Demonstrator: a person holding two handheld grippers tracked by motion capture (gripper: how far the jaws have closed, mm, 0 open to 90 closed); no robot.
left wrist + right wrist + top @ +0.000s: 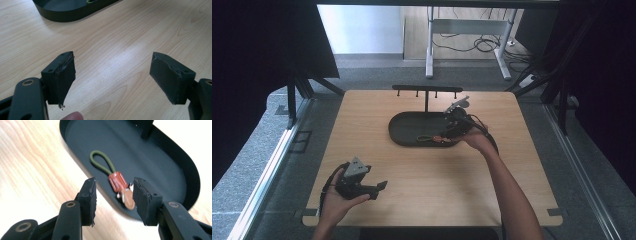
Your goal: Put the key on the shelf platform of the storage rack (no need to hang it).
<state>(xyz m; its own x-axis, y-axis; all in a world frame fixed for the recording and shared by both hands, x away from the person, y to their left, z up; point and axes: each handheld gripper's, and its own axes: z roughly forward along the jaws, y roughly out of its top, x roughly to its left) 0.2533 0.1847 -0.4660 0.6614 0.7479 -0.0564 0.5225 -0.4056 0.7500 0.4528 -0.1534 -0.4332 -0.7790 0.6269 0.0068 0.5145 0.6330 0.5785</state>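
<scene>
A key fob with a green cord loop (101, 162) and a red-brown leather tab (118, 182) lies in a black oval tray (155, 152), near its front rim. In the high view the fob (430, 138) is a small strip at the tray's (404, 125) front right. My right gripper (114, 195) hovers just over the tray's rim, open, its jaws either side of the tab's near end without touching it. The right gripper (451, 131) is at the tray's right end. My left gripper (112, 77) is open over bare wood, and sits at the table's front left (374, 189).
A black T-shaped hook rack (427, 91) stands at the tray's back edge. The wooden table (422, 185) has free room across its front and left. The tray's edge (62, 15) lies far ahead of the left gripper. Floor and a desk frame lie beyond the table.
</scene>
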